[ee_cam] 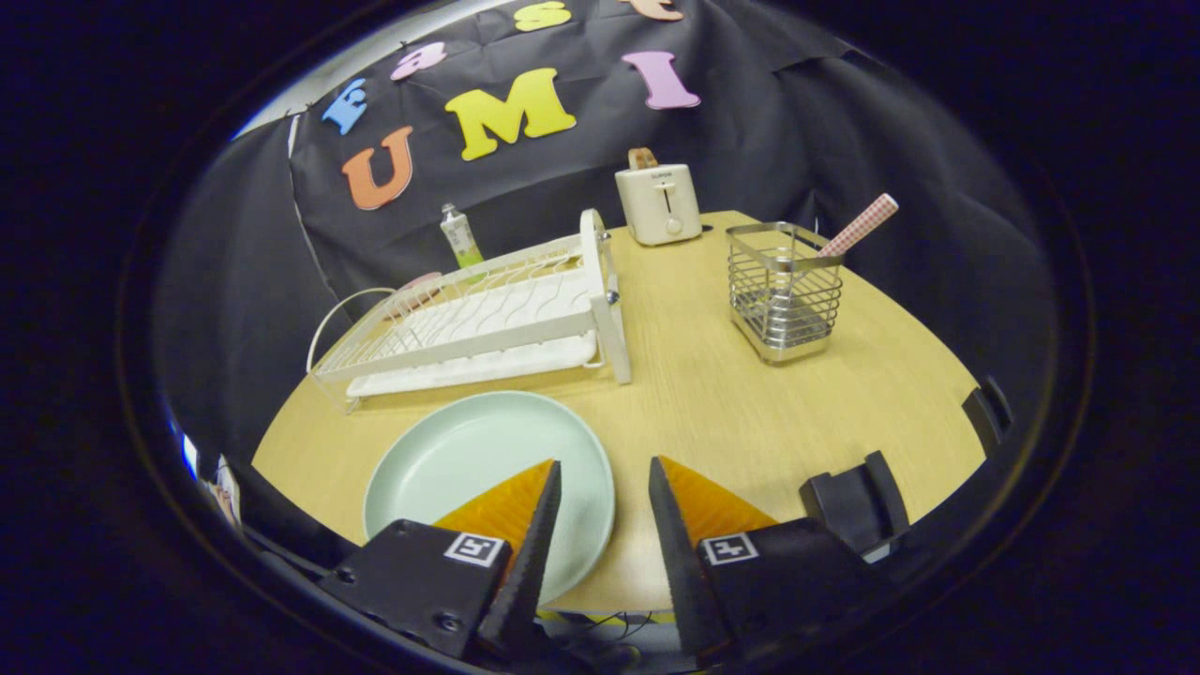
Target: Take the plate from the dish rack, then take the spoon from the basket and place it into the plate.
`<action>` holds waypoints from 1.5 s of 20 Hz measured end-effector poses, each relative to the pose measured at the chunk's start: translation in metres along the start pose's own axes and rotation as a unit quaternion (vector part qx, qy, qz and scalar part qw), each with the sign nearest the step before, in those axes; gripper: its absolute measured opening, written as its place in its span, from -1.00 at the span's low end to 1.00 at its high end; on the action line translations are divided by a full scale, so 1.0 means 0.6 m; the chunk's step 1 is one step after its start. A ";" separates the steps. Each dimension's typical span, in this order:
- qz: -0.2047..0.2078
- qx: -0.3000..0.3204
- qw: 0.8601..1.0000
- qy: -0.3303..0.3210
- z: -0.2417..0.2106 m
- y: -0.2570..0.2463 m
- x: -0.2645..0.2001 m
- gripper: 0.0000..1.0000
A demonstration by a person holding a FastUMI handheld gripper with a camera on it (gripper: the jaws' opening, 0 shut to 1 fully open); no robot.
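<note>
My gripper [605,473] hangs spread and empty, its left finger covering part of the plate [469,455]. At one o'clock, the basket [786,292] hides the spoon [858,227] apart from its handle.

A mock kitchen booth: wooden table [712,394] with dish rack [487,319], toaster [658,204], cutlery basket [786,292].

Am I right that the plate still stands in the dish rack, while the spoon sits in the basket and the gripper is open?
Not quite: the gripper view shows the plate lying flat on the table in front of the dish rack. The rest holds: the spoon sits in the basket, and the gripper is open.
</note>
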State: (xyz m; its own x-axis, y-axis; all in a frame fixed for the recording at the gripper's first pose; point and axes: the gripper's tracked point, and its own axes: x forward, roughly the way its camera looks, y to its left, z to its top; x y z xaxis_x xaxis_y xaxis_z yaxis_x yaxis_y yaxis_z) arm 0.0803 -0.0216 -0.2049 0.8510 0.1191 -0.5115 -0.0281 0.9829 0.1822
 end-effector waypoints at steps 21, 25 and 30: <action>-0.062 -0.028 0.975 -0.212 0.197 -0.266 -0.004 0.95; 0.001 0.020 0.971 -0.238 0.254 -0.253 0.002 0.89; -0.018 -0.010 0.972 -0.233 0.279 -0.240 0.058 0.30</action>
State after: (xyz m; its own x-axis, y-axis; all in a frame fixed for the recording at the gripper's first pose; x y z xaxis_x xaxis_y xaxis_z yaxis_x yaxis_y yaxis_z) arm 0.2019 -0.1827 -0.1082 0.9967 0.0131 -0.0799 -0.0007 0.9882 0.1532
